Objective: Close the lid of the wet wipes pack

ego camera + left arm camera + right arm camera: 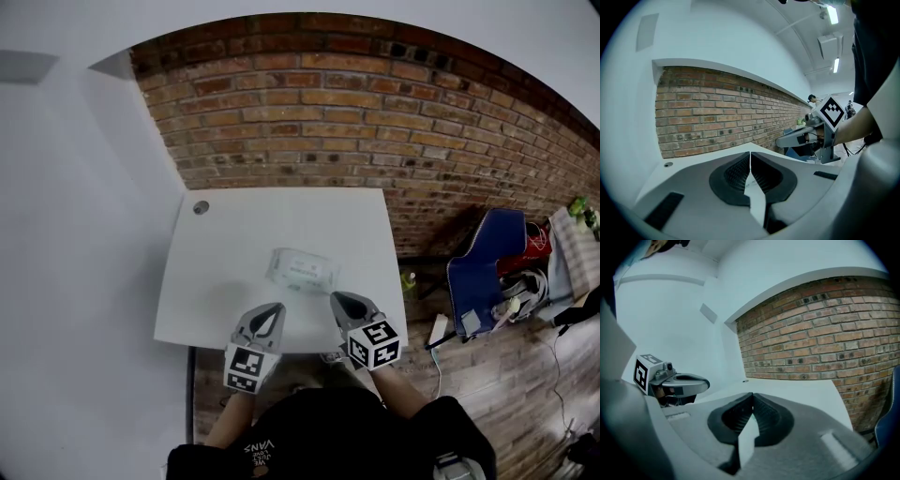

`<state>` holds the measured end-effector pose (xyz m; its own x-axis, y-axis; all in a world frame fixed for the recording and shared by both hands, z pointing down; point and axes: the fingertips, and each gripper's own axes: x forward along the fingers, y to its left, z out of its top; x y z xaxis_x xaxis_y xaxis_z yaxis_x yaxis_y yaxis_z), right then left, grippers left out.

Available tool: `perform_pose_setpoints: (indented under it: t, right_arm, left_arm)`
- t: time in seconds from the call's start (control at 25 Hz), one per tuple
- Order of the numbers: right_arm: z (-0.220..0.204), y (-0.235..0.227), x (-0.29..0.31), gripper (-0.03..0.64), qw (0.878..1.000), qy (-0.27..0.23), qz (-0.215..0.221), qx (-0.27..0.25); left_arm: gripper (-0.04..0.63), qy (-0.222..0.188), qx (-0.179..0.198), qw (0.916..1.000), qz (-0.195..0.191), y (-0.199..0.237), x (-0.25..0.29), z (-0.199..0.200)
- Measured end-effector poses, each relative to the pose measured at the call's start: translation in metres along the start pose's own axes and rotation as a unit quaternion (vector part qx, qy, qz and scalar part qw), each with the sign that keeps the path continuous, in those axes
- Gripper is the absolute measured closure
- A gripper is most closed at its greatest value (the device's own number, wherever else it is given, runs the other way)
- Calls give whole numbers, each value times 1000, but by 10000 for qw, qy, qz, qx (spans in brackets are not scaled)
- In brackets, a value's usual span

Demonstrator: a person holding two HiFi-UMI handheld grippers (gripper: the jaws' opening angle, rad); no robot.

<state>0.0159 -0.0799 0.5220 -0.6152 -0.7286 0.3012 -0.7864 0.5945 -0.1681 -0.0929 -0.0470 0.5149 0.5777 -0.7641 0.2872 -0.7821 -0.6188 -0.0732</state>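
The wet wipes pack point(302, 267), pale with a greenish label, lies flat near the middle of the white table point(234, 253). Its lid looks flat against the pack, though it is small in the head view. My left gripper point(273, 309) hovers over the table's near edge, just short of the pack and to its left, shut with nothing between its jaws point(750, 154). My right gripper point(337, 299) hangs beside it, short of the pack's right end, also shut and empty point(752, 395). Neither gripper view shows the pack; the jaws hide it.
A round cable hole point(201, 207) sits in the table's far left corner. A brick wall point(375, 122) runs behind the table and a white wall point(75, 234) along its left. A blue chair point(487, 267) and clutter stand on the floor at right.
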Motion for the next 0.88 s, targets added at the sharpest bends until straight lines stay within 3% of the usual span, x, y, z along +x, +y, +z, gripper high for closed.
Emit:
perform_pose_setpoints:
  t: [0.88]
  right_arm:
    - [-16, 5, -9, 620, 9999, 131, -60, -8]
  left_arm:
    - [589, -97, -45, 9999, -59, -11, -10, -1]
